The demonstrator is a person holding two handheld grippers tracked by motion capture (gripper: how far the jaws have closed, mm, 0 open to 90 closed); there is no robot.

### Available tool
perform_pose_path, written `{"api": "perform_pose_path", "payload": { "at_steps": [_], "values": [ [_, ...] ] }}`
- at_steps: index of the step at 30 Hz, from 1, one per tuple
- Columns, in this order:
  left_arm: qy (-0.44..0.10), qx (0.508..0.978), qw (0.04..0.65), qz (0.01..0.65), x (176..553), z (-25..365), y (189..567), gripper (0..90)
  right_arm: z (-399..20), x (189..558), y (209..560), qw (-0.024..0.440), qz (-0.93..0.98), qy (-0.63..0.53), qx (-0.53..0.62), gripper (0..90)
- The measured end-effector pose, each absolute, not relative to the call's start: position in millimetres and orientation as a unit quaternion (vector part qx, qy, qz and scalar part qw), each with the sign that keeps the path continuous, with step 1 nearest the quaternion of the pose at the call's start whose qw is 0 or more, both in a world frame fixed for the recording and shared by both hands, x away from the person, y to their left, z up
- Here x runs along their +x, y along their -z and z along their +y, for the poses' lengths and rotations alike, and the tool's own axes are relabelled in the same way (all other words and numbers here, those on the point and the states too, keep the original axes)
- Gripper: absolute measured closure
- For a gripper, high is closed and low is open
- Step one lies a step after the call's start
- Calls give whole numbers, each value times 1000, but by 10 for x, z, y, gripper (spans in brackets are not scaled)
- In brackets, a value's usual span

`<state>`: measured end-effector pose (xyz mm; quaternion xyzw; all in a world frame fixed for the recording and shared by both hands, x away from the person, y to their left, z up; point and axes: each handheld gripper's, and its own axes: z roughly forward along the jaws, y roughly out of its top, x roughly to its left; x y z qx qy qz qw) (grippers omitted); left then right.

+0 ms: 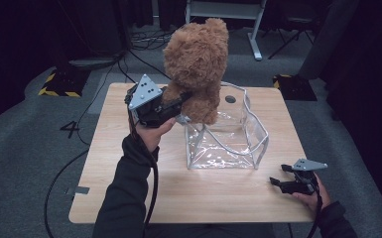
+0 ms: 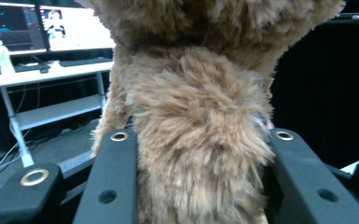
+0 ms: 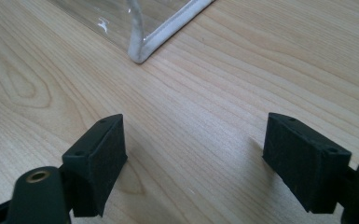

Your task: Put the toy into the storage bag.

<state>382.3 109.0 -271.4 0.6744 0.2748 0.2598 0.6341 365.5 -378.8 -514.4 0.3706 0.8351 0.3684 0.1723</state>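
Note:
A brown plush teddy bear [image 1: 198,64] hangs above the open top of a clear plastic bag with white piping [image 1: 228,134] that stands in the middle of the wooden table [image 1: 129,188]. My left gripper [image 1: 176,106] is shut on the bear from the left. In the left gripper view the bear's fur [image 2: 196,140] is squeezed between both black jaws. My right gripper [image 1: 278,177] rests low near the table's front right, open, with bare wood between its jaws. The bag's near corner [image 3: 140,51] lies a short way ahead of it.
Grey carpet with cables surrounds the table. A white desk frame [image 1: 255,29] stands behind it. A yellow-black striped base [image 1: 59,84] sits at the far left. The left gripper view shows monitors [image 2: 46,28] and a bottle [image 2: 2,56] on a white desk.

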Motion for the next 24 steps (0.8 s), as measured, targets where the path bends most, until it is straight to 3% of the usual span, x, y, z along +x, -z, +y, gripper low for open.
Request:
{"api": "perform_pose_path", "payload": {
  "at_steps": [24],
  "values": [
    [-232, 702, 631, 235, 4000, 216, 2568, 626, -3789, 3656, 5145, 172, 835, -369, 370, 214]
  ]
}}
